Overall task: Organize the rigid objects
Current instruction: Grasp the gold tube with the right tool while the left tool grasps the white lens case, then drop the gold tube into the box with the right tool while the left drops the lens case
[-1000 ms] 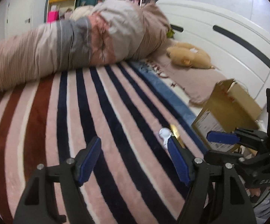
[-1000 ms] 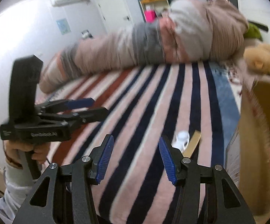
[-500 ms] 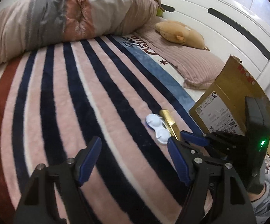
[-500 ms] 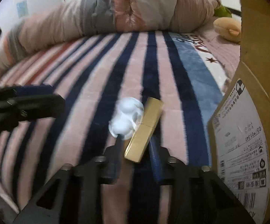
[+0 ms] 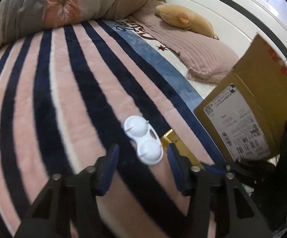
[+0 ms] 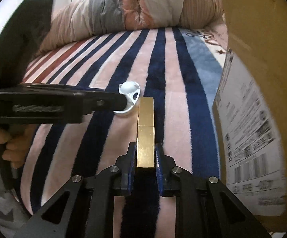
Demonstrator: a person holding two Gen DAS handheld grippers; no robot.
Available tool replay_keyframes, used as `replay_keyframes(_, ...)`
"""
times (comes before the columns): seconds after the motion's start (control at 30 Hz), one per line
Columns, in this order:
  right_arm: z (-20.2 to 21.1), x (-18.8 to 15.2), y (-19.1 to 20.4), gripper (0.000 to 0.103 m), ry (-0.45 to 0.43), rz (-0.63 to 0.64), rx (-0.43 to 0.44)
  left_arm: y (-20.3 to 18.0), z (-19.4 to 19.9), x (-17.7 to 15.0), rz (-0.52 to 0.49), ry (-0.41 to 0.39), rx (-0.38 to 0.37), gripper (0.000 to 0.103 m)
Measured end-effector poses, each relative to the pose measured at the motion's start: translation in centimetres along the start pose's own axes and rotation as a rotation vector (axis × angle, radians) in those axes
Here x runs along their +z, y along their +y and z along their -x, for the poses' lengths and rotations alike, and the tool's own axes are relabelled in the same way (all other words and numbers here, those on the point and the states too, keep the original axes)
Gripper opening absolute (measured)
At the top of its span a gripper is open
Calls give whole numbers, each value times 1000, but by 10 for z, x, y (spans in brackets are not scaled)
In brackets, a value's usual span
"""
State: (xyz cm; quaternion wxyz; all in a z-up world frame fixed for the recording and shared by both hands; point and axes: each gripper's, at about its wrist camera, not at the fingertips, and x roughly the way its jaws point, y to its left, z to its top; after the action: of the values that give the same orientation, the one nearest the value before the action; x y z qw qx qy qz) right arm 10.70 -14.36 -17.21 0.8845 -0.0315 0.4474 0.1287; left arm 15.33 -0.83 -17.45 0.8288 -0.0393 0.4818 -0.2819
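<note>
- Two small rigid items lie side by side on a plush bed blanket (image 6: pixel 169 63) striped pink and navy: a long gold rectangular bar (image 6: pixel 145 130) and a white plastic double-dome case (image 5: pixel 143 139).
- Right gripper (image 6: pixel 145 163) is clenched on the near end of the gold bar, blue pads pressing both its long sides; the bar points away along a navy stripe.
- Only the right wrist view shows this grip. From the left wrist view just a gold corner (image 5: pixel 168 136) peeks out beyond the case, behind the left tool's right finger.
- Left gripper (image 5: pixel 141 167) straddles the near dome of the white case, its jaws closing, pads not yet touching the plastic.
- In the right wrist view the left gripper (image 6: pixel 121 101) reaches in from the left, covering part of the case (image 6: pixel 128 93); a hand (image 6: pixel 10 138) grips its handle.
- A tan cardboard box (image 5: pixel 262 107) with a white shipping label stands right of both items.
- Farther off, seen only from the left wrist: a ribbed mauve pillow (image 5: pixel 193 53), a tan plush toy (image 5: pixel 185 20) and a white headboard (image 5: pixel 242 13).
- A rolled quilt (image 6: pixel 123 10) of beige, grey and pink lies across the far edge.
</note>
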Motion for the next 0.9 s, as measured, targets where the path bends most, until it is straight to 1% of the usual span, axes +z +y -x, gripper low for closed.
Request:
replay_keyframes(0.03,-1,0,1,14,-1,5,2,-1,-4,1,2,-1,3,44)
replay_keyframes(0.07,-1,0,1,14,-2,14,1,-2,-7,3,2,-2,12,38)
replay_keyframes(0.1,-1,0,1,15,-4,18,0,-3,-10,4,-5,-2,30,35)
replay_keyframes(0.13,-2,0,1,14,-7,19,3,-4,-12,4,-13,2,43,27)
replay_keyframes(0.3,-2,-2,2,14,-15,27,5,-2,-2,-2,-23,15,64,27)
replay_keyframes(0.37,1,-4,1,14,-13,21,21,-2,6,-8,-19,20,72,27)
replay_keyframes(0.53,9,-9,9,14,7,62,92,4,39,-40,-15,38,101,27)
replay_keyframes(0.63,14,-15,18,15,16,91,92,8,49,-61,-8,52,112,27)
replay_keyframes(0.7,14,-15,20,15,11,86,86,10,53,-69,6,36,123,27)
replay_keyframes(0.77,11,-11,21,17,17,74,88,11,52,-72,39,16,123,32)
replay_keyframes(0.8,8,-8,22,19,22,69,88,11,50,-72,53,7,132,32)
replay_keyframes(0.83,5,-5,23,20,21,75,86,9,47,-72,58,-4,150,32)
replay_keyframes(0.9,-1,0,28,20,17,100,68,4,41,-71,55,-30,190,32)
